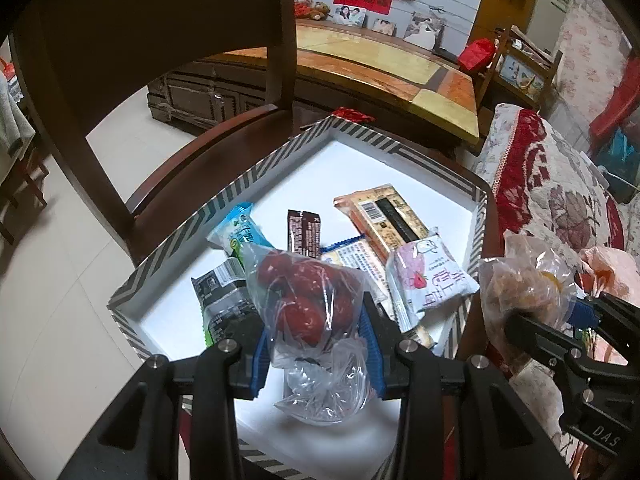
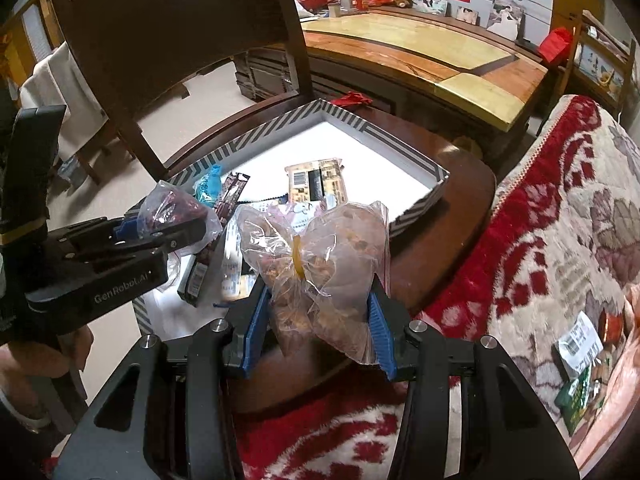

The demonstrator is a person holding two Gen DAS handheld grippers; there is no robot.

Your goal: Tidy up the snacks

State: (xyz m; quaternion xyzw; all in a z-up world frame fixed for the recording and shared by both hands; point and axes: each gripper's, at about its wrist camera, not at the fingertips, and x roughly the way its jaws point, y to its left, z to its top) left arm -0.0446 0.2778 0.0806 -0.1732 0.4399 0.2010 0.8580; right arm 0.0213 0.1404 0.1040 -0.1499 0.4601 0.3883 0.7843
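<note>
A home living room: framed family photos (image 1: 352, 16) and soft toys (image 1: 310, 5) line a wooden cabinet (image 1: 360, 64), with a floral-covered sofa (image 2: 560, 220) nearby.

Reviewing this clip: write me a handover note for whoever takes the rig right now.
Left tool: shut on the clear bag of red dates, held over the near part of the striped box.
Right tool: shut on the clear bag of brown snacks, tied with a yellow band, held outside the box's near right corner.
Done: several wrapped snack packets already lie in the box, which sits on a wooden chair.
Left: set both bags in the box. More packets lie on the red patterned blanket, right.
</note>
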